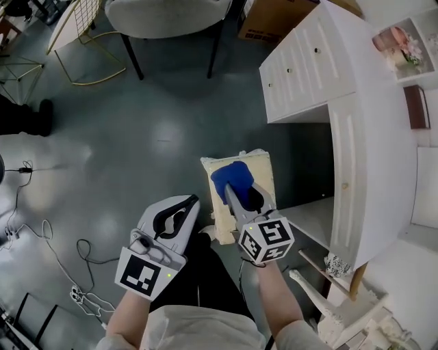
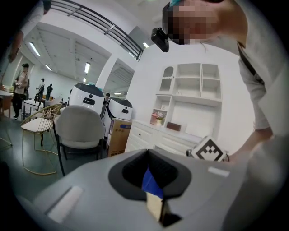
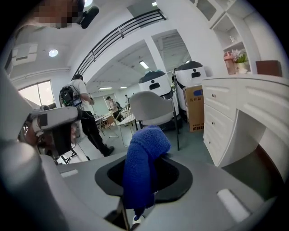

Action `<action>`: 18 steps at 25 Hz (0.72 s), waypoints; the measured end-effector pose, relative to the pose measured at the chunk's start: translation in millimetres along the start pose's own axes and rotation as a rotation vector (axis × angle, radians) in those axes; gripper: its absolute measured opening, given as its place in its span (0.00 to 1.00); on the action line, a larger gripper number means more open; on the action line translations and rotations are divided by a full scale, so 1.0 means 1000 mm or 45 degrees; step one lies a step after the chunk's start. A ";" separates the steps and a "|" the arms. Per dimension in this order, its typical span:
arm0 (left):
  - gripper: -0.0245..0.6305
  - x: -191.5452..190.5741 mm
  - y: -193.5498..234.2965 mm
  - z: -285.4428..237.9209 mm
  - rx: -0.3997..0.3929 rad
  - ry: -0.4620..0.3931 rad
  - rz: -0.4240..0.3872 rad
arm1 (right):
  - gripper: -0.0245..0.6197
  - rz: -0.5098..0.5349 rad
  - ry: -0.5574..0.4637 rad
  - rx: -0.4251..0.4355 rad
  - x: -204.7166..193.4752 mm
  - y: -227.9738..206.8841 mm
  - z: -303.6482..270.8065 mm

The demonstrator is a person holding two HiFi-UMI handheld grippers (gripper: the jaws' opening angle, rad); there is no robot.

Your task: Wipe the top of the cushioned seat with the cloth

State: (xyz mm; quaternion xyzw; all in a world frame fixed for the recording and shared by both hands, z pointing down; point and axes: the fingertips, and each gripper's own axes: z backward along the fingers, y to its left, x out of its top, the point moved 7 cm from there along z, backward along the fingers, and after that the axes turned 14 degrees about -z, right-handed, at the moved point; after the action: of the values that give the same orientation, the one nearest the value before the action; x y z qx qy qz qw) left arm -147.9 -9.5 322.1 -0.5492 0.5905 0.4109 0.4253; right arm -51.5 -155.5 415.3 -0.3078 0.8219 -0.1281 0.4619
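A small cream cushioned seat [image 1: 264, 168] stands on the grey floor just ahead of me. A blue cloth [image 1: 231, 180] lies bunched on its top, and my right gripper [image 1: 230, 189] is shut on it. In the right gripper view the cloth [image 3: 142, 167] fills the jaws and stands up in a fold. My left gripper [image 1: 189, 201] hovers left of the seat, off the cushion, jaws together and holding nothing. Past its tip, the left gripper view shows a sliver of blue cloth [image 2: 150, 182] and cream seat [image 2: 156, 209].
A white drawer unit and desk [image 1: 315, 61] stand close on the right of the seat. At the back are a grey chair [image 1: 171, 17] and a cardboard box [image 1: 263, 27]. Cables [image 1: 41, 232] trail over the floor at left. A white ornate chair [image 1: 335, 307] is at lower right.
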 end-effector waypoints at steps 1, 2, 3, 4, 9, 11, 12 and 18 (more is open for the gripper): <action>0.04 -0.008 0.000 -0.003 -0.007 0.014 -0.004 | 0.22 -0.003 0.010 -0.004 -0.006 -0.005 -0.008; 0.04 -0.016 0.001 -0.006 -0.013 0.027 -0.003 | 0.22 -0.003 0.020 -0.007 -0.012 -0.010 -0.015; 0.04 -0.023 0.001 -0.008 -0.018 0.035 0.004 | 0.22 -0.003 0.031 -0.008 -0.018 -0.014 -0.021; 0.04 -0.031 0.001 -0.011 -0.023 0.041 0.015 | 0.22 -0.002 0.043 -0.009 -0.024 -0.019 -0.028; 0.04 -0.065 0.003 -0.023 -0.041 0.052 0.028 | 0.22 -0.005 0.105 -0.019 -0.057 -0.039 -0.058; 0.04 -0.074 0.002 -0.028 -0.035 0.048 0.029 | 0.22 -0.013 0.127 -0.028 -0.070 -0.047 -0.069; 0.04 -0.078 0.001 -0.030 -0.033 0.043 0.025 | 0.22 -0.018 0.137 -0.033 -0.076 -0.052 -0.073; 0.04 -0.094 -0.004 -0.037 -0.035 0.035 0.011 | 0.22 -0.041 0.214 -0.078 -0.107 -0.076 -0.100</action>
State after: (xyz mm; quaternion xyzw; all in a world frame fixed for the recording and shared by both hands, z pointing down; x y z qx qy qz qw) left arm -143.0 -17.1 422.9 -0.5580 0.5928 0.4132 0.4080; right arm -64.7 -155.6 580.0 -0.3229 0.8562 -0.1357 0.3797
